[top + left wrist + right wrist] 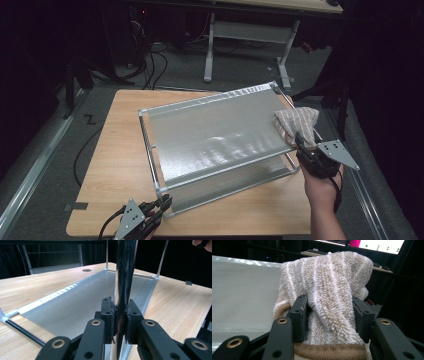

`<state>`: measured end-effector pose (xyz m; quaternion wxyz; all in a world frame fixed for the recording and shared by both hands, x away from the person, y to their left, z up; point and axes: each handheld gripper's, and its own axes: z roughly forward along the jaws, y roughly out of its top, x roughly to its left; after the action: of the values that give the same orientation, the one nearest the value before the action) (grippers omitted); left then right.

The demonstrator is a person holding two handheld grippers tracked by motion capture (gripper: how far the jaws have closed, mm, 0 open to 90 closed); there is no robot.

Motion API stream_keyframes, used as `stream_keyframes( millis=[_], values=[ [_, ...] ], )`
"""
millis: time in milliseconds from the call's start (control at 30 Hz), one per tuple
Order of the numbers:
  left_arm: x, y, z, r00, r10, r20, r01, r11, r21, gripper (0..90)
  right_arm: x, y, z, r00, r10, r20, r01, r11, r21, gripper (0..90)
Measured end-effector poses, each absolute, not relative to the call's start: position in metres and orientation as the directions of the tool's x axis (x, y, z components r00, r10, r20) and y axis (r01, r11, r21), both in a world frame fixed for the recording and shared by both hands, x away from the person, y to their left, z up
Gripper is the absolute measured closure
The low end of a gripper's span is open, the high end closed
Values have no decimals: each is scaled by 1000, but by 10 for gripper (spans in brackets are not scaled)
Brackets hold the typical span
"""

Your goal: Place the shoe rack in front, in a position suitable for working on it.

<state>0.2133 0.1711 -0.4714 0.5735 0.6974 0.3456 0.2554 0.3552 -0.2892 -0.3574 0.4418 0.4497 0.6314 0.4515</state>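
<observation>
We see a two-tier rack (215, 137) of frosted panels on thin metal posts standing in the middle of the wooden tabletop (120, 165). Its long axis runs slantwise, from the tabletop's near-left corner toward its far-right corner, and its top panel lies flat and level.

The left gripper (159, 206) sits at the near edge of the tabletop, toward the near-left corner. In the left gripper view its jaws are pinched tight on the rack's shiny upright corner post (123, 287), the pads pressing on both sides of it, and the lower panel (82, 307) stretches away beyond them.

A beige striped cloth (296, 122) lies bunched on the rack's top panel at its right short end, above the right edge of the tabletop, with part of it draping over the panel's rim. Its stripes run roughly from the gripper toward the far side of the table.

The right gripper (300, 141), held in a hand (320, 187) coming in from the near-right, points toward the far-left at the cloth. In the right gripper view the cloth (329, 290) rises in a hump between the two jaws, which stand partly apart with the pile of the cloth filling the space between them. We cannot tell whether the pads squeeze the cloth or merely flank it.
</observation>
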Motion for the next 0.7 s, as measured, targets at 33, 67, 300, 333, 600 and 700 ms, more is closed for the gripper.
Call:
stream_keyframes(
  millis=[33, 67, 300, 333, 600, 700],
  values=[
    [213, 171, -472, 631, 774, -41, 189, -103, 977, 799, 355, -288, -358, -210, 966, -150, 170, 187, 968, 544],
    [213, 171, -472, 632, 774, -41, 189, -102, 977, 800, 355, -286, -358, -215, 965, -150, 171, 189, 967, 544],
    [212, 168, -472, 645, 763, -39, 183, -105, 977, 799, 349, -264, -359, -272, 952, -140, 166, 190, 968, 537],
    [211, 167, -472, 647, 762, -40, 184, -104, 977, 800, 347, -258, -359, -289, 947, -142, 163, 195, 967, 537],
    [211, 160, -472, 665, 746, -39, 178, -108, 978, 800, 334, -217, -361, -376, 914, -151, 145, 219, 965, 535],
    [211, 159, -472, 670, 742, -38, 177, -110, 978, 800, 328, -201, -361, -413, 898, -153, 135, 227, 965, 535]
  ],
)
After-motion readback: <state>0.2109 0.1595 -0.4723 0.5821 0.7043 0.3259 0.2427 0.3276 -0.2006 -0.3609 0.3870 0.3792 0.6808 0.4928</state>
